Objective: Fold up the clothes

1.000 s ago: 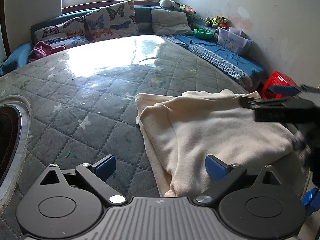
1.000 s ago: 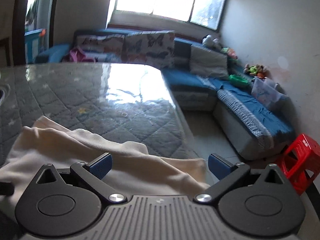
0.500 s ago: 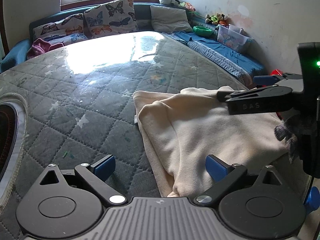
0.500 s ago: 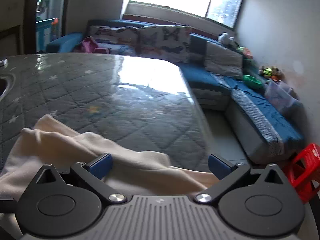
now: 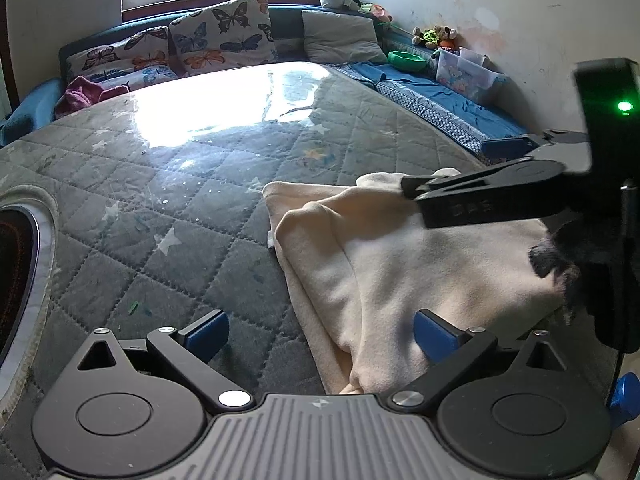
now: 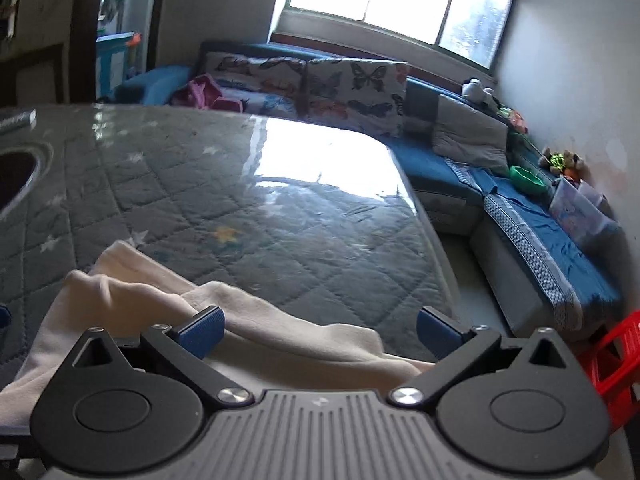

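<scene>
Hovering with jaws spread wide and empty, the left gripper (image 5: pixel 316 330) sits over the near edge of the cream fleece garment (image 5: pixel 408 264), which lies partly folded in layers near the right edge of the grey quilted star-print mattress (image 5: pixel 192 208); the right gripper (image 6: pixel 320 330) is also wide and empty, low over the garment's far-right edge, one blue pad (image 6: pixel 200 330) just over the cloth. Looks like regrasp between folds. Next move likely needs both grippers to drop, pinch all layers at an edge, then carry it across without dragging the cloth off the mattress.
</scene>
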`<move>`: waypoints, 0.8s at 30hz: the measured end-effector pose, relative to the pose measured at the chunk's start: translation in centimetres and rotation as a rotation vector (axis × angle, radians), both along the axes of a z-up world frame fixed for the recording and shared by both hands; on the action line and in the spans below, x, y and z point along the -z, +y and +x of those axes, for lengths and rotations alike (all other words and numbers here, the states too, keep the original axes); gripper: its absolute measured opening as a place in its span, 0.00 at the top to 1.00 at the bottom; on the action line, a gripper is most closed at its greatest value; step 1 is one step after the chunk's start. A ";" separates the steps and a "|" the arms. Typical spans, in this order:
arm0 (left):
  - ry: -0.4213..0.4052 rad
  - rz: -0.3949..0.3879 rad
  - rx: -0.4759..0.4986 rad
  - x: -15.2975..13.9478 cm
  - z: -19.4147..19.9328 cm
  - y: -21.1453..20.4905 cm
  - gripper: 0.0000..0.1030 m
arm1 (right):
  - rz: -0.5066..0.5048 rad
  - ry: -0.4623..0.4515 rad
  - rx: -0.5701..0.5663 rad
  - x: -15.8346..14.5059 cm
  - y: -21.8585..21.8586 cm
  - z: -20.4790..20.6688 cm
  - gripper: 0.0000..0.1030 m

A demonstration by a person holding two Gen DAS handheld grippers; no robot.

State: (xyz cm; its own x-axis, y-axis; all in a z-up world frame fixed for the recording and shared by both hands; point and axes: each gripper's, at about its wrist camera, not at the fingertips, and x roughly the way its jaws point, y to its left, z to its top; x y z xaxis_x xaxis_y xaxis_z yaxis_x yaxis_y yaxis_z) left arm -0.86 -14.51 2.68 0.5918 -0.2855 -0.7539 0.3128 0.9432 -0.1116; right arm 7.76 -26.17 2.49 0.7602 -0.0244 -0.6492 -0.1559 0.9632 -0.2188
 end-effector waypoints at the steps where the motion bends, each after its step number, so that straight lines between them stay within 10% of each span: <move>1: 0.000 0.002 0.000 0.0 0.0 0.0 0.02 | 0.001 0.004 0.001 0.1 0.1 0.2 0.00; 24: -0.042 0.029 0.015 -1.0 -2.9 0.5 0.00 | 0.258 -0.145 0.174 -2.8 -3.5 -10.6 0.00</move>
